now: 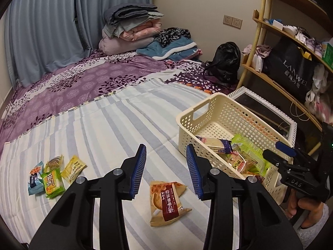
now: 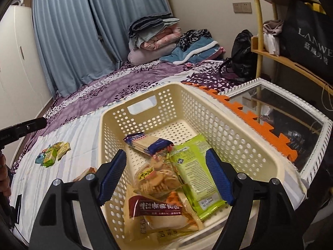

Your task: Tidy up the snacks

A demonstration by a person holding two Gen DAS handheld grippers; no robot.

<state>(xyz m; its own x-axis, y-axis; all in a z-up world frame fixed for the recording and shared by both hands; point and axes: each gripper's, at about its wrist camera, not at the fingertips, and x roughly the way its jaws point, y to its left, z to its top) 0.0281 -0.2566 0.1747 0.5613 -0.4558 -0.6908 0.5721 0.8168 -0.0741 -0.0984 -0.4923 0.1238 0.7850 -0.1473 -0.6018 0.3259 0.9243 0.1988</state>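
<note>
Cream plastic basket on the bed holds several snack packets; the right gripper hovers over it, jaws apart, empty. Left gripper, empty, jaws narrowed, above a brown packet beside the basket.

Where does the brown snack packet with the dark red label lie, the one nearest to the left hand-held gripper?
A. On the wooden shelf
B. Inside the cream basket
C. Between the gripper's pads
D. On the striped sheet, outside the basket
D: the brown packet lies flat on the striped sheet, apart from the cream basket.
</note>
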